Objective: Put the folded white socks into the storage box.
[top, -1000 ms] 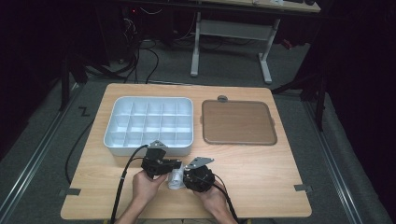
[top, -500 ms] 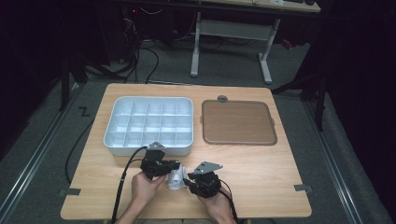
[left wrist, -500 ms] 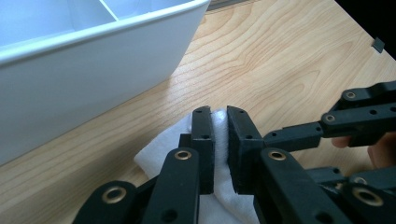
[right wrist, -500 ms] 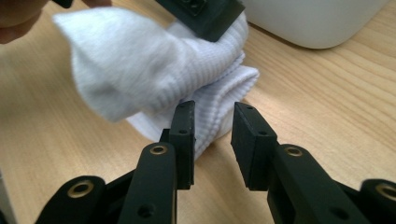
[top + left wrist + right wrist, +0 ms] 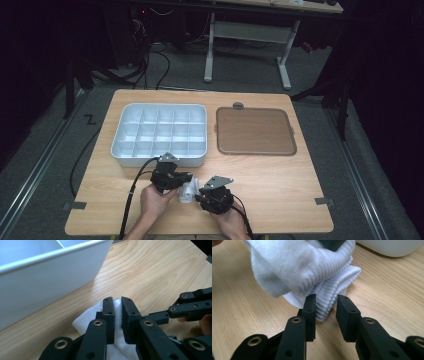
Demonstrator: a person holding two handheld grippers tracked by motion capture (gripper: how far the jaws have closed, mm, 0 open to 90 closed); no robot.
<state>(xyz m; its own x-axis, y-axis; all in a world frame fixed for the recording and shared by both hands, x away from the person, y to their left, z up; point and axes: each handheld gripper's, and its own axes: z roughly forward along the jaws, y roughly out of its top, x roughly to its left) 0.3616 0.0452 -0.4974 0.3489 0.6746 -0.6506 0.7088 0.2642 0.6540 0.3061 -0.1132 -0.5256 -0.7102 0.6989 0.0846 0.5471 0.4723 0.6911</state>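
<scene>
In the high view the white sock [image 5: 187,191] is mostly hidden between the left gripper [image 5: 181,181] and the right gripper [image 5: 204,196], too small there to show its folds; in the left gripper view its lower part lies behind the jaws and runs off the bottom edge; in the right gripper view its top is cut by the frame; the white tray [image 5: 50,277] is cropped at the top and left; the small grey thing [image 5: 238,105] behind the brown mat [image 5: 255,131] is perhaps a knob.

White sock [image 5: 312,272]: 1 piece of ribbed knit fabric, folded into a small bundle with the cuff ribs stacked at 1 edge. Lies on the wooden table [image 5: 280,180] near its front edge, just before the white compartment tray [image 5: 159,134].
</scene>
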